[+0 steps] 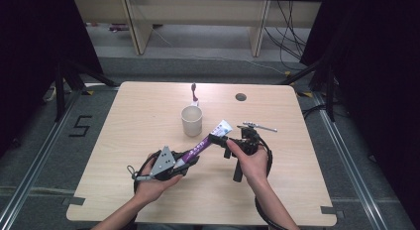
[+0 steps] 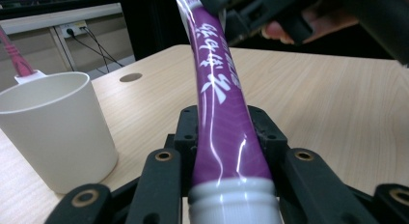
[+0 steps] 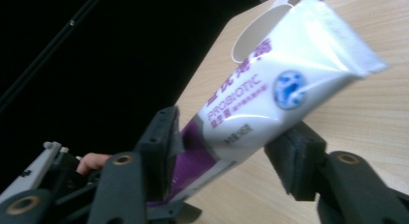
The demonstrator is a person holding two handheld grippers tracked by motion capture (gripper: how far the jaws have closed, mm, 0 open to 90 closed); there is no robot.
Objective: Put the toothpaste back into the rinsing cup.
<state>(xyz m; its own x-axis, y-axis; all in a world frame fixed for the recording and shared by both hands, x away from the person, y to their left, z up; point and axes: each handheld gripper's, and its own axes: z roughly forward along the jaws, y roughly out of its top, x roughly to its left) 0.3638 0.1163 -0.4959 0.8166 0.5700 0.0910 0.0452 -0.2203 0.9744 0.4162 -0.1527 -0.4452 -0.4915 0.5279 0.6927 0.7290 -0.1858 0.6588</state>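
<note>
Just above the tabletop, a purple and white toothpaste tube (image 1: 204, 143) is stretched between the two grippers, slanting from its capped end low at the person's left to its flat crimped end higher at the right. The left gripper (image 1: 190, 159) is clenched on the tube's purple lower body right above the white cap (image 2: 234, 202); in the left gripper view the black jaws press both flanks of the tube (image 2: 219, 113), which runs straight out ahead of them and upward. The right gripper (image 1: 221, 139) has its jaws around the white upper part of the tube near the crimp. In the right gripper view one jaw lies against the tube (image 3: 270, 91) while the other stands a little off its far side, so the pads do not yet clamp it. Beyond the left gripper, off to its left in its own view, a cream cup (image 2: 53, 127) stands upright on the wooden table (image 1: 148, 116), near the tube but not touching it. A pink toothbrush (image 1: 194, 93) stands in that cup, on the side far from both grippers. Past the right gripper, away from the person, a small silvery tool (image 1: 260, 126) lies on the table, and a round dark hole (image 1: 240, 97) sits farther still toward the table's far edge.
</note>
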